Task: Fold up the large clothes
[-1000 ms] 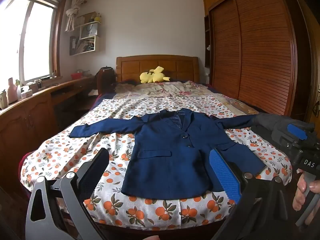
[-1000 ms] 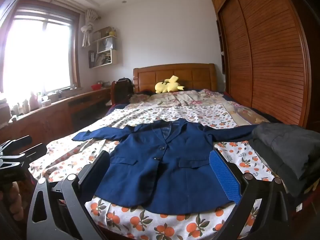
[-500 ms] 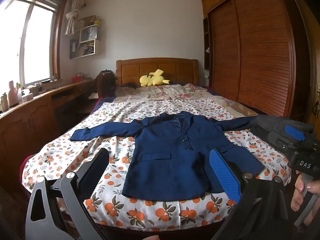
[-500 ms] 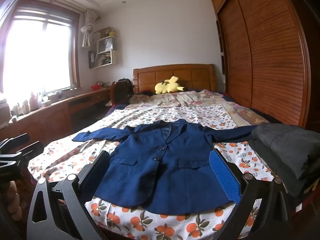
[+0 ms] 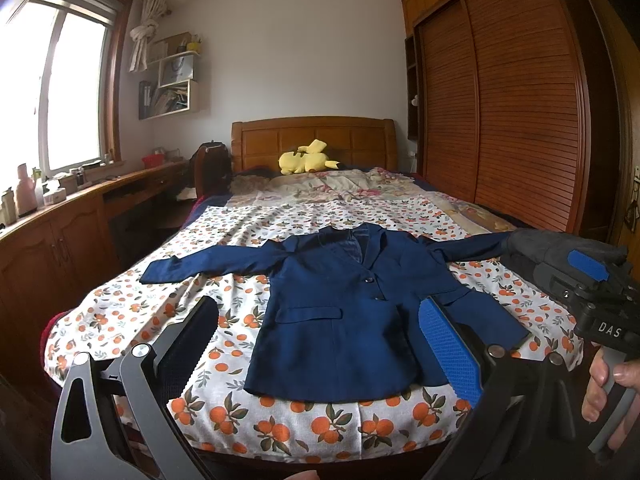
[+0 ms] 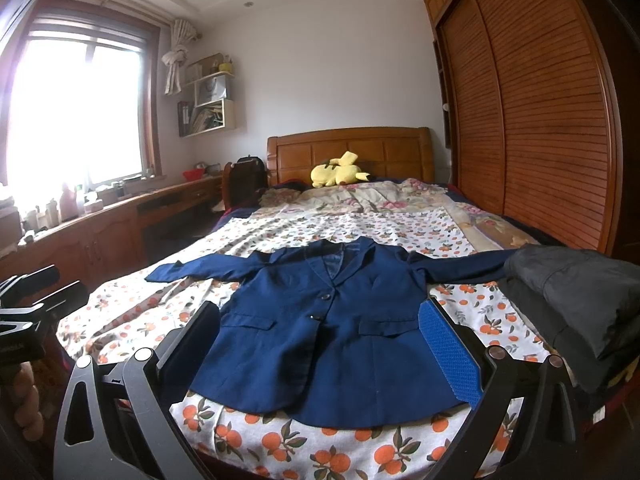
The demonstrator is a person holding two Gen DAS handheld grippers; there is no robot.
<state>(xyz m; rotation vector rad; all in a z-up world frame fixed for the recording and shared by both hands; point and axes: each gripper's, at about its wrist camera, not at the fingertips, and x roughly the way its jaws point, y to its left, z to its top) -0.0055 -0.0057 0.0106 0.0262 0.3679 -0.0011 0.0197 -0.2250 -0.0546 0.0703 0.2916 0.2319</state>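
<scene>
Fingers (image 5: 448, 354) of both my grippers are hanging spread and empty short of the navy blazer (image 5: 344, 308), which I'm judging soft, weighty, best pinched at its shoulders.

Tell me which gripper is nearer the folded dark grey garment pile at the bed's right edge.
Right. The right gripper hovers at the foot just left of the folded dark grey garment pile; the left gripper sits farther left, facing the navy blazer.

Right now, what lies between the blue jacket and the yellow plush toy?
Only bedding: the orange-print sheet, then a floral quilt, between jacket and toy; right wrist view.
</scene>
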